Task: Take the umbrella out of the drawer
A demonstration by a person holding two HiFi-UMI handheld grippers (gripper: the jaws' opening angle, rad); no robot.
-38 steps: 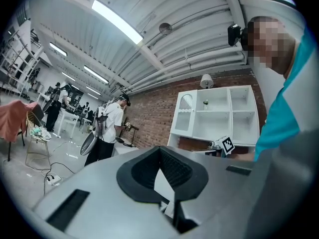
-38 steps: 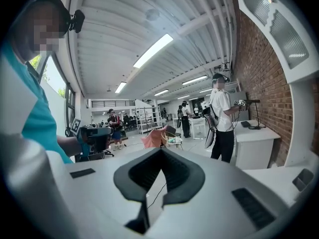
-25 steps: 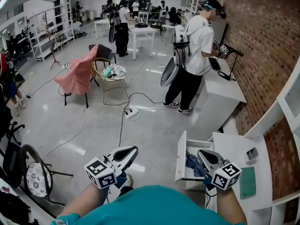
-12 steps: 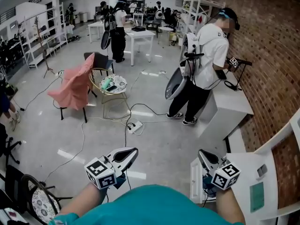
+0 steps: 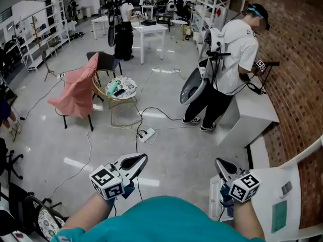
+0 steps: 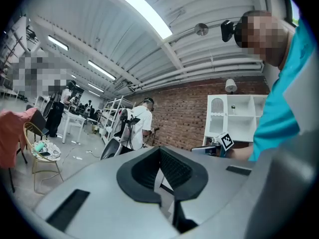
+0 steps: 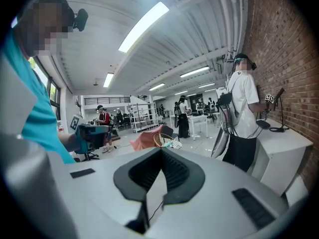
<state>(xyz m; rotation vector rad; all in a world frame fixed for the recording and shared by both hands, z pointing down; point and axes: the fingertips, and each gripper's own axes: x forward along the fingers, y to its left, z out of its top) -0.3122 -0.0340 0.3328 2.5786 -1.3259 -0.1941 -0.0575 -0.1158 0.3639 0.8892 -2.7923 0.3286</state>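
The grey left gripper [image 5: 140, 160] and the grey right gripper [image 5: 220, 163] are pointing forward, each with its jaws pressed together on nothing. Just below the right one, a white drawer [image 5: 214, 193] is standing open. A dark blue shape [image 5: 225, 204] inside may be the umbrella, but its long axis and heading are too hidden to tell. Beyond the drawer, a person in a white shirt [image 5: 237, 44] is standing at a white counter [image 5: 252, 110].

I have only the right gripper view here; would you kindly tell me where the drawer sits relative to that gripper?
Observer: The head view shows the white drawer pulled out of the white cabinet, just under the right gripper.
Operator: Thank you. And the other one, is it holding anything?
Observer: No, the left gripper has its fingers together with nothing between them.
Operator: Is anything on the cabinet top?
Observer: A flat green item lies there.
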